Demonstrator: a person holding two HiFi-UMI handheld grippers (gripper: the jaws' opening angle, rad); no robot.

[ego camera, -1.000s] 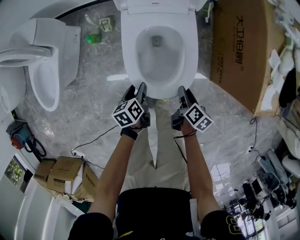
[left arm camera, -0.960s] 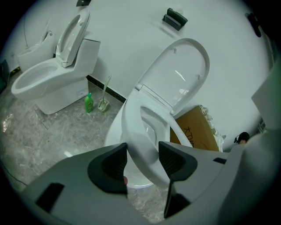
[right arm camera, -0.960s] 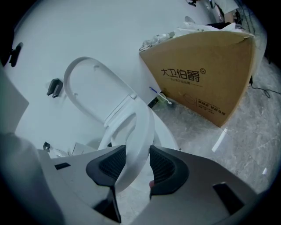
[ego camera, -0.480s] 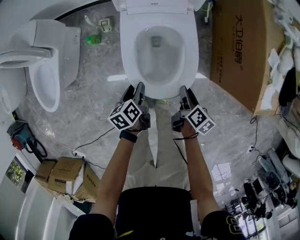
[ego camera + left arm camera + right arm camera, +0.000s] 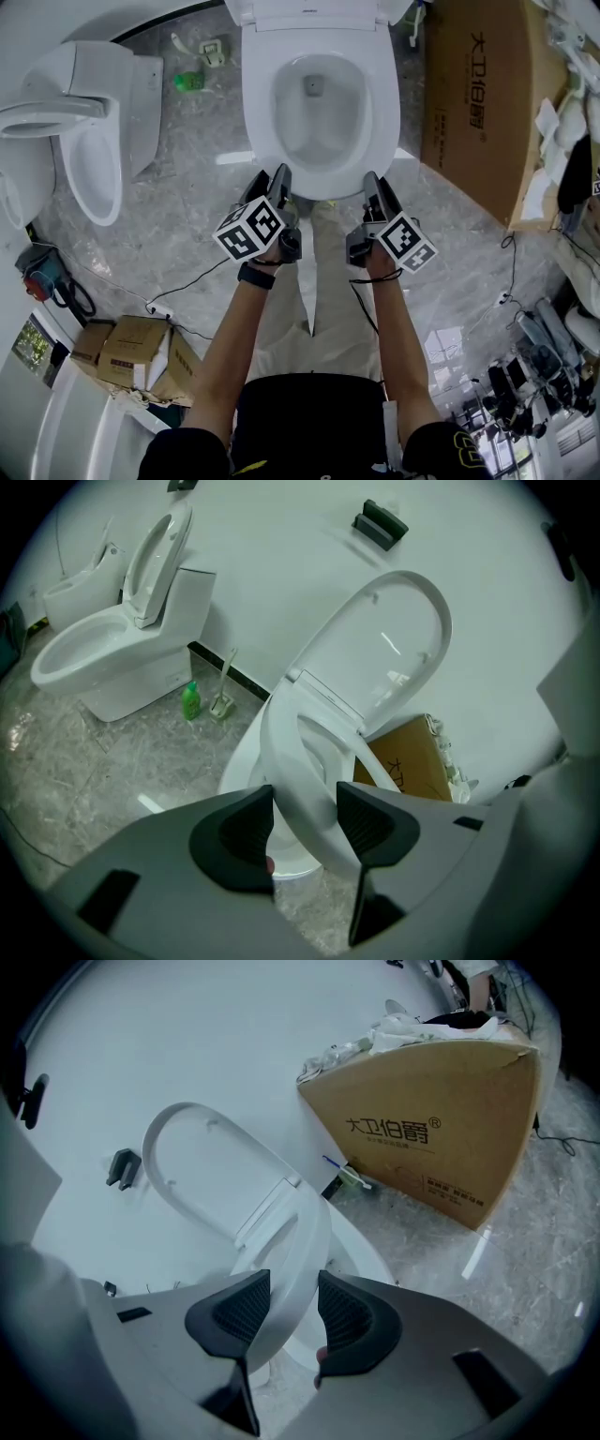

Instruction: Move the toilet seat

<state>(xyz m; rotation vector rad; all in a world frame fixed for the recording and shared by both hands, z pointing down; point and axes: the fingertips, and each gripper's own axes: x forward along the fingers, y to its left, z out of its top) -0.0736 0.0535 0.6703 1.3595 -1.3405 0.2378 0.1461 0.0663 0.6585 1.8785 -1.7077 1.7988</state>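
Observation:
The white toilet seat (image 5: 259, 105) rings the bowl of the middle toilet, and its lid (image 5: 394, 639) stands up against the wall. My left gripper (image 5: 281, 174) sits at the seat's front left rim, the seat (image 5: 289, 761) wedged between its dark pads (image 5: 246, 829). At the front right rim my right gripper (image 5: 369, 180) is shut on the seat (image 5: 306, 1230) the same way. In both gripper views the front of the seat stands a little above the bowl's rim. The lid (image 5: 199, 1168) also shows in the right gripper view.
A second white toilet (image 5: 86, 122) stands at the left. A large cardboard box (image 5: 471, 94) is close on the right. A green bottle (image 5: 187, 82) and a brush lie behind. Cables (image 5: 178, 286), small boxes (image 5: 131, 349) and gear (image 5: 534, 375) crowd the marble floor.
Both grippers have shifted only slightly at the front rim, the left marker cube drifting a little left and down. The seat looks unmoved in the head view.

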